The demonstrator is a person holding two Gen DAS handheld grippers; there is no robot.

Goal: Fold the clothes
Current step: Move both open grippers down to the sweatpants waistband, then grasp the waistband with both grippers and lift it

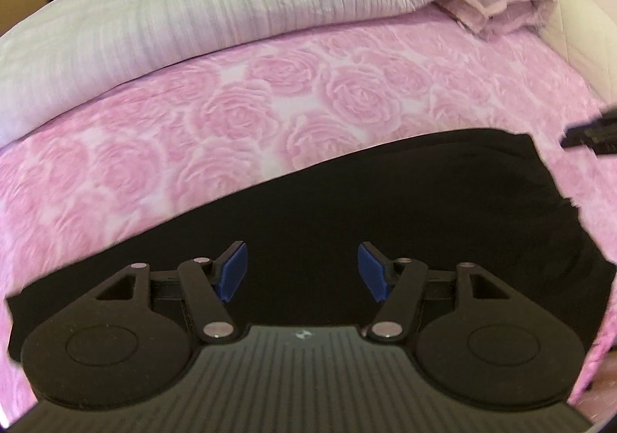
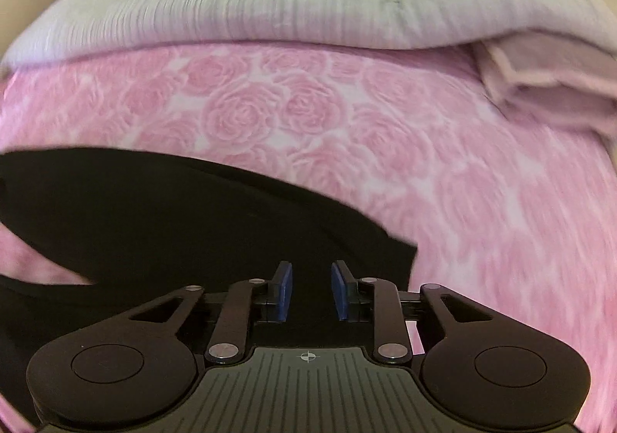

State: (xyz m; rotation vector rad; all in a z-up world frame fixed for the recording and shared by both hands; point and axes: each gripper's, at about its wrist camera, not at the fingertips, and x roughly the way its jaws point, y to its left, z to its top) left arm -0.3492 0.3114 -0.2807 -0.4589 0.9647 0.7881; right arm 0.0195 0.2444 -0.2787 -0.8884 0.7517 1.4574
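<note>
Pink rose-patterned bedspread [image 1: 270, 93] covered the bed, with a pale grey ribbed quilt [image 1: 216, 8] bunched along its 12 o'clock edge and a folded mauve blanket [image 1: 501, 8] toward 1 o'clock. Across the spread lay the black fabric garment [image 1: 385, 193], flat and dark, its folds hard to read. The left gripper [image 1: 302, 271] hung over it with blue pads wide apart and empty, while the right gripper [image 2: 308, 288] stood at the garment's 5 o'clock corner, its pads narrowly parted, gripping nothing.
</note>
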